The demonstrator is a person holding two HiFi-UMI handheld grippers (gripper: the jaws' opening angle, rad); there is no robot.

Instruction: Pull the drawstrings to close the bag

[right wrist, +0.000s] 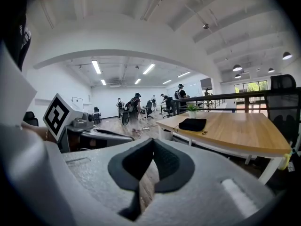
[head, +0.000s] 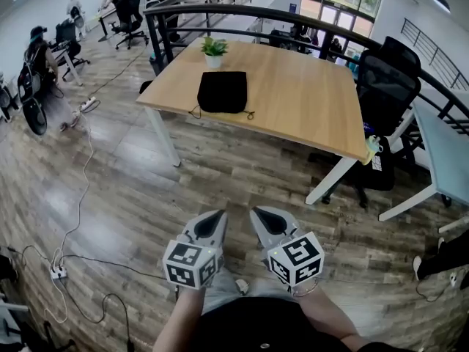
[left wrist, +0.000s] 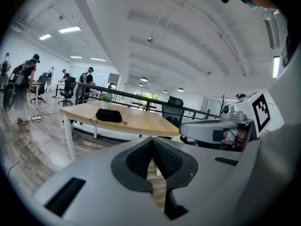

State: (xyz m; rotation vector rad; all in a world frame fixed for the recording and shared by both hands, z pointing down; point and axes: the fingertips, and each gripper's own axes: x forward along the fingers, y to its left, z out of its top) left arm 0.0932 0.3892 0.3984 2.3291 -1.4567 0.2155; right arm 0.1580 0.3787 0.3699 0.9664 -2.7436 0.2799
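Note:
A black drawstring bag (head: 222, 92) lies flat on the wooden table (head: 293, 101), its thin strings trailing at both front corners. The same bag (left wrist: 108, 115) shows small and far in the left gripper view, and the bag (right wrist: 192, 124) likewise in the right gripper view. My left gripper (head: 218, 218) and right gripper (head: 258, 217) are held side by side close to my body, over the floor, well short of the table. Both are shut with nothing between the jaws.
A small potted plant (head: 214, 50) stands behind the bag. A black office chair (head: 385, 86) sits at the table's right, a second desk (head: 447, 160) beyond it. Cables and a power strip (head: 58, 272) lie on the wooden floor at left. People work at desks far left.

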